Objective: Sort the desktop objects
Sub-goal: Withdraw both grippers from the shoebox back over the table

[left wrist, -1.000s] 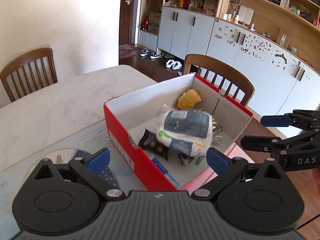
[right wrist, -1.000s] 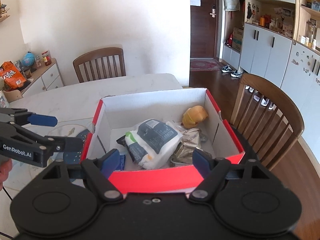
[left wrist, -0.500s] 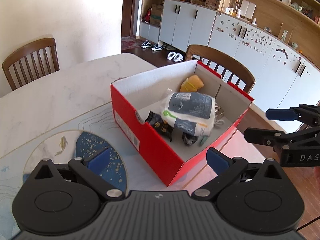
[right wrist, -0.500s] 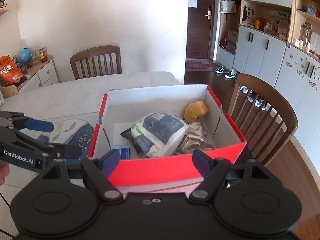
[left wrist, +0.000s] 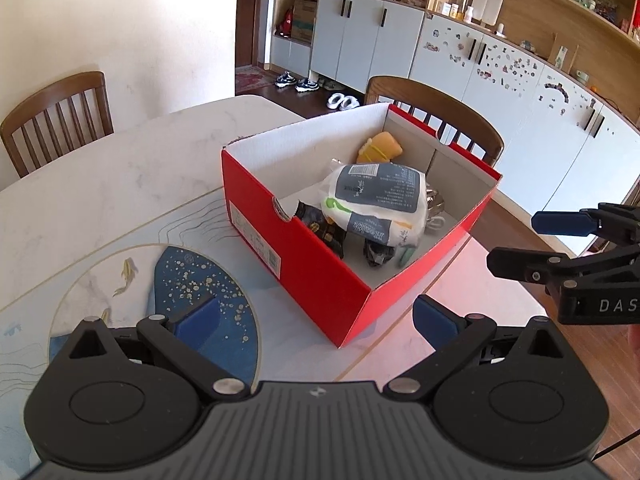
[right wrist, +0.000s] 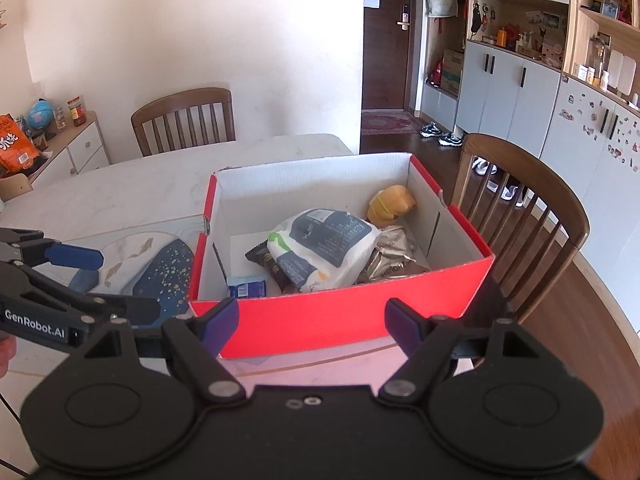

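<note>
A red cardboard box [left wrist: 304, 256] [right wrist: 340, 320] stands on the marble table. Inside lie a white and grey packet [left wrist: 376, 200] [right wrist: 324, 246], a yellow toy [left wrist: 380, 146] [right wrist: 392, 202], a dark snack wrapper [left wrist: 320, 228], a silver foil pack [right wrist: 390, 262] and a small blue pack [right wrist: 247, 286]. My left gripper [left wrist: 316, 316] is open and empty, in front of the box's near corner. My right gripper [right wrist: 312, 322] is open and empty, just before the box's red front wall. Each gripper shows in the other's view: the right [left wrist: 560, 244], the left [right wrist: 76, 276].
A round mat with a blue fish pattern [left wrist: 200, 288] [right wrist: 160, 272] lies left of the box. Wooden chairs stand behind the table [left wrist: 56, 116] and to the right of the box [right wrist: 528, 216]. A sideboard with an orange bag [right wrist: 16, 144] stands far left.
Both grippers have pulled back and away from the box, which now looks farther and lower in both views. Both stay open and empty.
</note>
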The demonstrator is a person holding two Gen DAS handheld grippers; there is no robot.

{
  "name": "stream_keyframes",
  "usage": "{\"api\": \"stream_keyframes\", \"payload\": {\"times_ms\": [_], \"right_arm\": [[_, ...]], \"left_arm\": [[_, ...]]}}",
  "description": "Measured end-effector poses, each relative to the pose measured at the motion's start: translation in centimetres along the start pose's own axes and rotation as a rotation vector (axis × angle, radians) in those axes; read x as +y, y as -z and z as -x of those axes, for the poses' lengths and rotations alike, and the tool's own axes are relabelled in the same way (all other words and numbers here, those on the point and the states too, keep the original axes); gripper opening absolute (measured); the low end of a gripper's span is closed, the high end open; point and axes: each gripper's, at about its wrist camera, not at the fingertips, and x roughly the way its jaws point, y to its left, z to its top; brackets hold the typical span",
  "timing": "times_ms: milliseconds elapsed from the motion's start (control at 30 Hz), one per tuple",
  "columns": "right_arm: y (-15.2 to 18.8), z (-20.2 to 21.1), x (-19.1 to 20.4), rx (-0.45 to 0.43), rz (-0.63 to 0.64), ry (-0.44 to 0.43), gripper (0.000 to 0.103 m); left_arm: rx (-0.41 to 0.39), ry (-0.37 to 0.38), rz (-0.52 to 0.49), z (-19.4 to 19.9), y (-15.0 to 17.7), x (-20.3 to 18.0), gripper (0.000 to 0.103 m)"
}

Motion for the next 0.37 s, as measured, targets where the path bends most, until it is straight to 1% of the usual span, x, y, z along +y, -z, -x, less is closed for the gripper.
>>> {"api": "stream_keyframes", "payload": {"times_ms": [267,367], "right_arm": [[0.39,0.2,0.24,0.005,-0.014,0.012,0.08],[0.49,0.21,0.31,0.006,-0.019,0.016,0.08]], "left_arm": [[-0.001,0.008,-0.002,0.17,0.23,0.17,0.103],[0.007,0.03,-0.004,0.12,0.2,0.36,0.103]]}}
